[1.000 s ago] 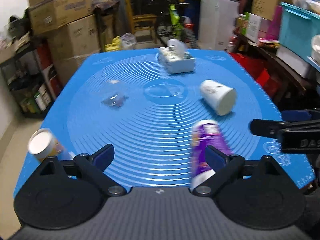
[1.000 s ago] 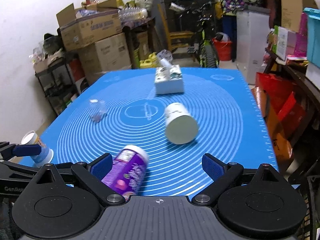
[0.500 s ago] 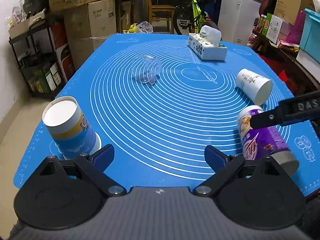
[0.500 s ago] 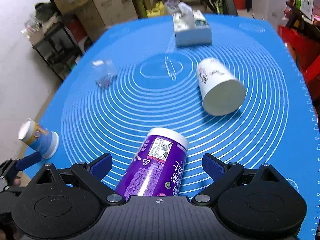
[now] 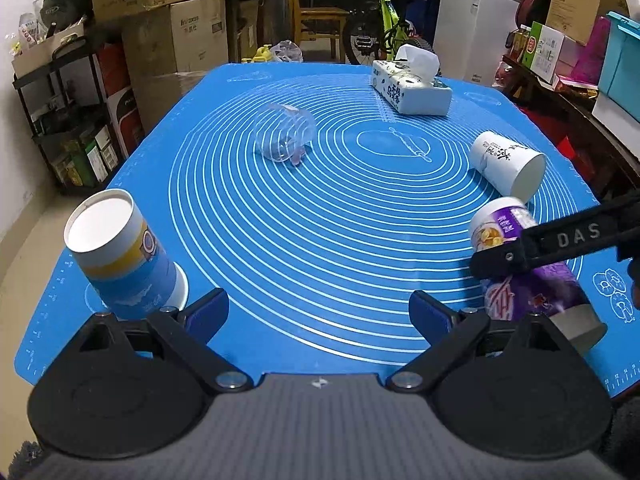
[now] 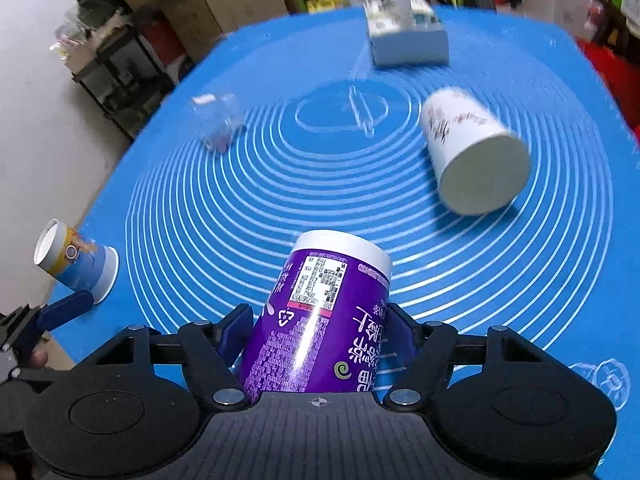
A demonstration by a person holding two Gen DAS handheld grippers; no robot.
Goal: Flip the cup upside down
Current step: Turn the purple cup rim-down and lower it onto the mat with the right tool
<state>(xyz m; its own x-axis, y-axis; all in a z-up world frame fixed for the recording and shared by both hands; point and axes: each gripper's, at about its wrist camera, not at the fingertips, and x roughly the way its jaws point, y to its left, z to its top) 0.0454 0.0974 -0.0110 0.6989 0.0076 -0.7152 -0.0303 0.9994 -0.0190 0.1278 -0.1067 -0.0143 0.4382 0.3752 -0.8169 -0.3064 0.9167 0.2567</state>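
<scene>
A purple cup (image 6: 320, 320) lies on its side on the blue mat (image 6: 320, 184) near the front edge. My right gripper (image 6: 320, 334) has closed its blue pads on both sides of the cup; a right finger (image 5: 560, 242) crosses the cup (image 5: 520, 276) in the left wrist view. My left gripper (image 5: 320, 314) is open and empty at the mat's front edge, its left pad beside a blue-and-yellow cup (image 5: 120, 256) that stands mouth down.
A white paper cup (image 6: 472, 152) lies on its side right of centre. A clear plastic cup (image 5: 286, 134) lies left of centre. A tissue box (image 5: 410, 86) stands at the back. Boxes, shelves and a bicycle surround the table.
My right gripper moved forward and down over the purple cup and closed on it. My left gripper swung left, bringing the blue-and-yellow cup close to its left pad.
</scene>
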